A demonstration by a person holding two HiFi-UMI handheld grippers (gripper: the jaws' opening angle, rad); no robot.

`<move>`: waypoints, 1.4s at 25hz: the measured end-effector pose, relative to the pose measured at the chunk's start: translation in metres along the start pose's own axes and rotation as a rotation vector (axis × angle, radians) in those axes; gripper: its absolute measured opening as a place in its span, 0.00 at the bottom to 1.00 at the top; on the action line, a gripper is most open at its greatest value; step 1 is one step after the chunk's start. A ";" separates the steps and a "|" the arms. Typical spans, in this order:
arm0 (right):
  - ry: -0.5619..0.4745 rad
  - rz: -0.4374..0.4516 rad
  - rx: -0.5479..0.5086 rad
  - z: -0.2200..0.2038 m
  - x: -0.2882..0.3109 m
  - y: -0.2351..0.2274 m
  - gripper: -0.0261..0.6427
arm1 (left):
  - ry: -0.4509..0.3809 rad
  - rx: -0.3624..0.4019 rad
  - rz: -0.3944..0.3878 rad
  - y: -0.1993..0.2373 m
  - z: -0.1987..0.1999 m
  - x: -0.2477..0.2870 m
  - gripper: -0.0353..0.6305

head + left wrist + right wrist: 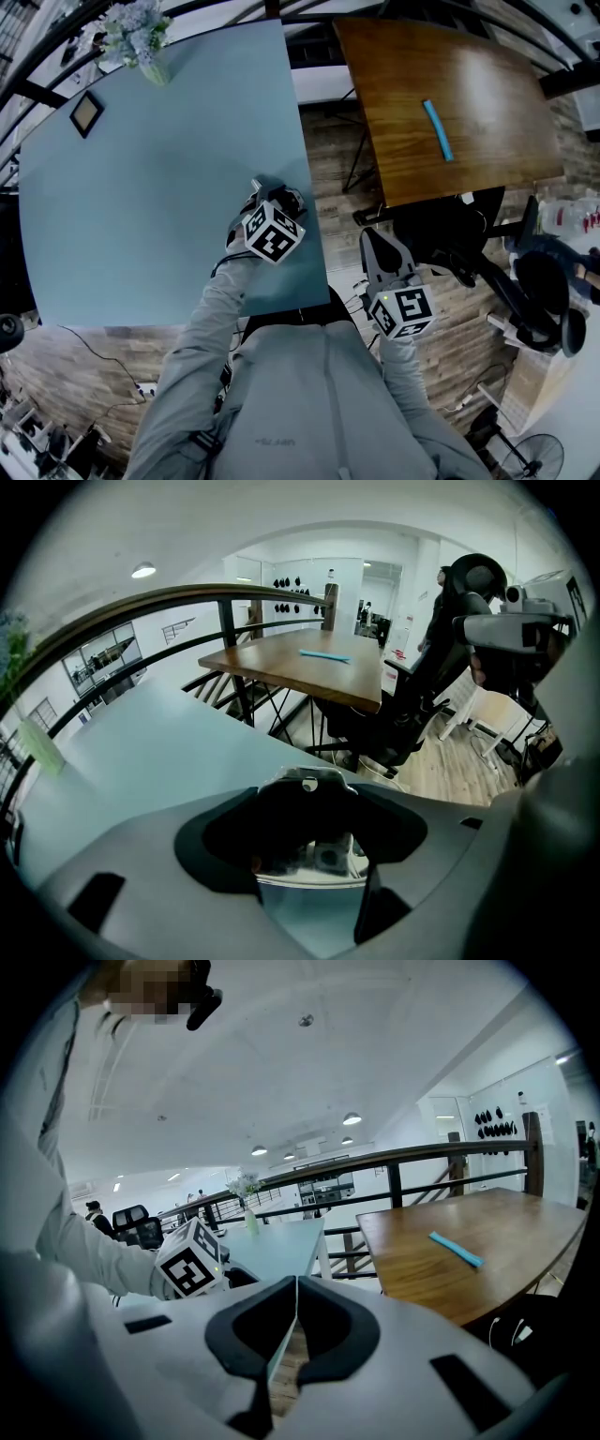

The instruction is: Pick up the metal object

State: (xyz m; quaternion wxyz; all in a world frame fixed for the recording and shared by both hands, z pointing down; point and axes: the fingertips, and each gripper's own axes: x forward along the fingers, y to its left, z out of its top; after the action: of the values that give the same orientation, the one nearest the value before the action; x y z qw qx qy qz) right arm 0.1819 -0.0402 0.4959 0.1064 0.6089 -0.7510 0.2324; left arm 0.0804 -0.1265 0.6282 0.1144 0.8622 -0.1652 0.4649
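Indoors, blue table [150,216] beside wooden table [487,84]

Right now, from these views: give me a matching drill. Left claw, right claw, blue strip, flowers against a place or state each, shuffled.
Things:
1. left claw
2. right claw
3. blue strip
4. flowers

Place or state:
A. lying on the wooden table
B. jaws together, nothing between them
C. at a far corner of the pale blue table
D. metal object between its jaws

Pairs: 1-D, 2-B, 3-A, 4-C
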 end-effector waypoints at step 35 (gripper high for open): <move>-0.160 0.144 -0.183 0.086 0.011 0.052 0.08 | -0.436 -0.143 0.218 0.026 0.061 -0.192 0.52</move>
State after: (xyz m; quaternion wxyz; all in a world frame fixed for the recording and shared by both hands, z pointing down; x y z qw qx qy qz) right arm 0.1396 -0.0828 0.4143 0.0844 0.5579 -0.8167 0.1209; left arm 0.0188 -0.1373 0.4349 0.0862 0.9089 -0.3106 0.2648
